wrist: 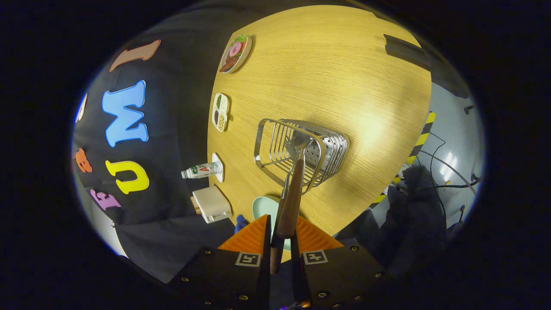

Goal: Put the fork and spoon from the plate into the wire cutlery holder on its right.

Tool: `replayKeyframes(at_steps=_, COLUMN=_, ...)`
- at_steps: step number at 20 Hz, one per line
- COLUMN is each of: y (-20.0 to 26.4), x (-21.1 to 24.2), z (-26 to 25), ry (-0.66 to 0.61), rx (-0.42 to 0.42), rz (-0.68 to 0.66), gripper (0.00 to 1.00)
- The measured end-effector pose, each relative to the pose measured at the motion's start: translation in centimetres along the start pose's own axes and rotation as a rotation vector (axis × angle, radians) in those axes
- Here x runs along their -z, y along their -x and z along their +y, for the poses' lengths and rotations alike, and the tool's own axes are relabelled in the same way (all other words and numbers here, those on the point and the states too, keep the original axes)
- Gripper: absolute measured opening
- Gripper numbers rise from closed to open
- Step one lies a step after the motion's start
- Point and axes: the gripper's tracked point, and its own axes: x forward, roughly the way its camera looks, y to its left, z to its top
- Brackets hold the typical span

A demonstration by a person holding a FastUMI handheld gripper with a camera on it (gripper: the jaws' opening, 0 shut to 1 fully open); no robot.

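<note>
Fork (289, 170) and spoon (300, 142), brown wooden handles side by side, clamped together between the fingers of the gripper (282, 234), metal heads reaching forward over the open top of the wire cutlery holder (301, 153) with nothing between them and it. Just behind the holder, close ahead of the fingers, a pale green plate (264, 206) on the wooden tabletop (344, 86). Along the tabletop's edge by the black cloth wall: a white box (211, 204), a small bottle (200, 171), a divided snack tray (221, 112) and a dish of food (235, 52).
</note>
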Motion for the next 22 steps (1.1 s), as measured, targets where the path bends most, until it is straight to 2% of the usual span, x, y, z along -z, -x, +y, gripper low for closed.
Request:
replayKeyframes(at_steps=1, y=0.0, x=-0.1, z=0.1, ry=-0.001, rx=-0.001, rz=-0.01, gripper=0.27)
replayKeyframes(at_steps=3, y=0.1, x=-0.3, z=0.2, ry=0.01, rx=0.0, rz=-0.026, gripper=0.53)
replayKeyframes(at_steps=5, y=0.4, x=-0.7, z=0.1, ry=0.018, rx=-0.001, rz=-0.042, gripper=0.55)
replayKeyframes(at_steps=6, y=0.6, x=-0.8, z=0.2, ry=0.019, rx=-0.004, rz=-0.045, gripper=0.72)
replayKeyframes(at_steps=8, y=0.4, x=-0.5, z=0.2, ry=0.023, rx=0.007, rz=-0.049, gripper=0.83)
replayKeyframes(at_steps=9, y=0.3, x=-0.4, z=0.0, ry=0.028, rx=0.015, rz=-0.052, gripper=0.83)
replayKeyframes(at_steps=10, y=0.1, x=-0.6, z=-0.3, ry=0.035, rx=0.029, rz=-0.061, gripper=0.89)
replayKeyframes(at_steps=11, y=0.2, x=-0.6, z=-0.8, ry=0.043, rx=0.047, rz=-0.069, gripper=0.98)
replayKeyframes(at_steps=16, y=0.9, x=-1.7, z=-2.3, ry=0.143, rx=0.16, rz=-0.134, gripper=0.98)
replayKeyframes(at_steps=22, y=2.8, x=-5.4, z=0.1, ry=0.36, rx=0.195, rz=-0.347, gripper=0.98)
